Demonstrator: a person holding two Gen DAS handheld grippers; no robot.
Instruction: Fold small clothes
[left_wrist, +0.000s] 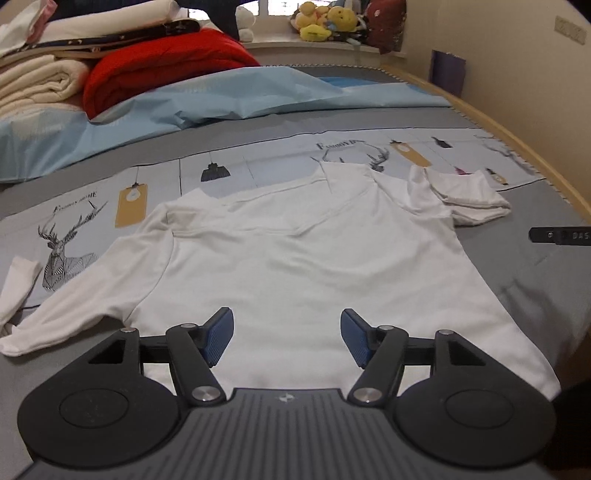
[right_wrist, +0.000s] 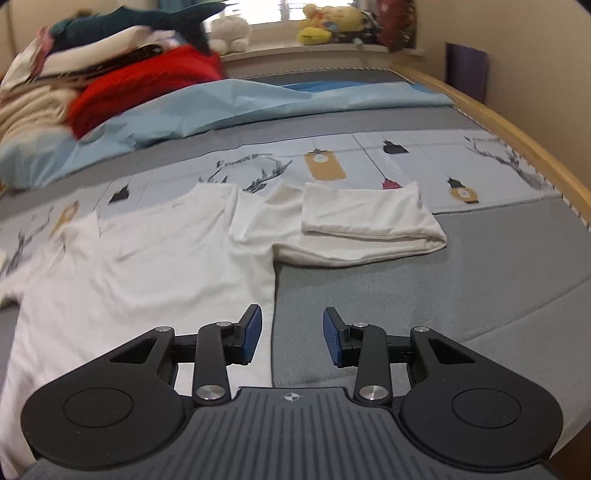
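- White, soft knit long-sleeved shirt (left_wrist: 295, 258) lies spread flat on the grey bed cover (right_wrist: 443, 295), collar end at twelve o'clock and hem toward six in both wrist views.
- Its right sleeve (right_wrist: 369, 221) is already folded back on itself into a short flat packet at about one o'clock from the right tongs (right_wrist: 292, 338); in the left view the same packet sits at two o'clock.
- Its left sleeve (left_wrist: 74, 317) is not yet folded: it trails out straight toward nine o'clock of the left tongs (left_wrist: 287, 339), with the cuff end lying loose near the picture's edge.
- Left tongs stand wide apart over the lower body of the shirt, nothing between the blue pads (left_wrist: 221, 338).
- Right tongs are partly open and hold nothing; they hang over the shirt's side edge, one pad above white cloth and the other above grey cover.
- Judged from this, the fold is at an early stage: one sleeve is in, while the other sleeve and the body folds remain.
- A stack of folded cream, red and dark textiles (left_wrist: 110, 66) sits at ten to eleven o'clock on the rumpled pale-blue sheet (left_wrist: 221, 99), well apart from the shirt; whether it belongs to the job I cannot tell.
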